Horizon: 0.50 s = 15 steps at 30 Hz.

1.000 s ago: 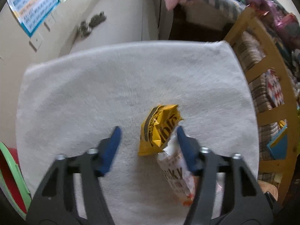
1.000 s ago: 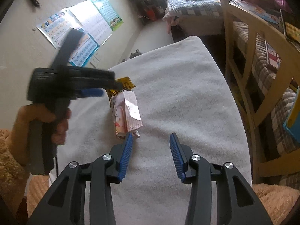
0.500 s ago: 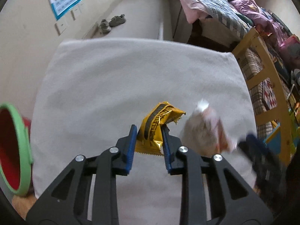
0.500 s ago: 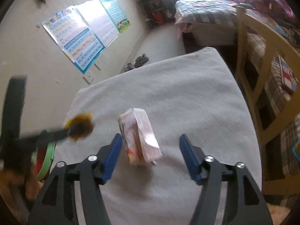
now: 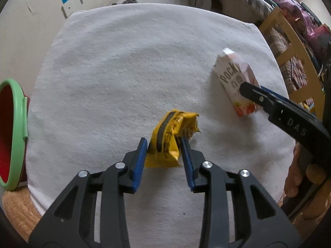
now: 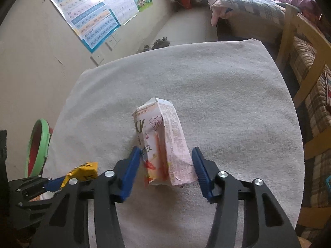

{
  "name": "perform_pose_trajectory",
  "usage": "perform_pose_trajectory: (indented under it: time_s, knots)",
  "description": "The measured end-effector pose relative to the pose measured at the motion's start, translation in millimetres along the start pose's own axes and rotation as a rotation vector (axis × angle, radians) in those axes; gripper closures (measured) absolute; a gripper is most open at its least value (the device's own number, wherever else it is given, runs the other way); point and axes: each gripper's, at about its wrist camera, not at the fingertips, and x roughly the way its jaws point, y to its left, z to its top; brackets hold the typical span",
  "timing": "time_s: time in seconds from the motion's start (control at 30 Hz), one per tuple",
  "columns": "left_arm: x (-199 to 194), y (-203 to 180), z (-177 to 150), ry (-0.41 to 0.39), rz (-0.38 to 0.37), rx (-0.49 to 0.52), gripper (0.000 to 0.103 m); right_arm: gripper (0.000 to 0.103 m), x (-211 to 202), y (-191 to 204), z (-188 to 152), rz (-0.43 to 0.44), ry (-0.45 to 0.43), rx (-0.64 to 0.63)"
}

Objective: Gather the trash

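Observation:
My left gripper is shut on a crumpled yellow snack wrapper and holds it over the white towel. The wrapper also shows in the right wrist view, at the lower left. A torn pink and white Pocky box lies on the towel between the open blue fingers of my right gripper; the fingers stand a little apart from its sides. The box also shows at the right in the left wrist view, with the right gripper beside it.
A red bin with a green rim stands at the left edge of the towel, also seen in the right wrist view. A wooden chair and a bed are on the right. Posters hang on the wall.
My left gripper closed on the yellow wrapper and moved it left, away from the box. My right gripper moved in around the Pocky box.

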Motion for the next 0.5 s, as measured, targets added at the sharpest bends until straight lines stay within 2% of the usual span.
perform_pose_trajectory:
  time_s: [0.13,0.23,0.5]
  knots:
    - [-1.2,-4.2,-3.3,-0.001,-0.013,0.010,0.064,0.061,-9.9,-0.7,-5.7,-0.007,-0.033,-0.005]
    - [-1.9,-0.8,-5.0,0.000,-0.019,-0.005,0.060,0.062,-21.1,-3.2,-11.6,-0.019,-0.055,0.005]
    - [-5.9,8.5,-8.1,-0.009,-0.051,-0.045,0.058,0.062,-34.6,-10.8,-25.6,-0.005,-0.014,0.081]
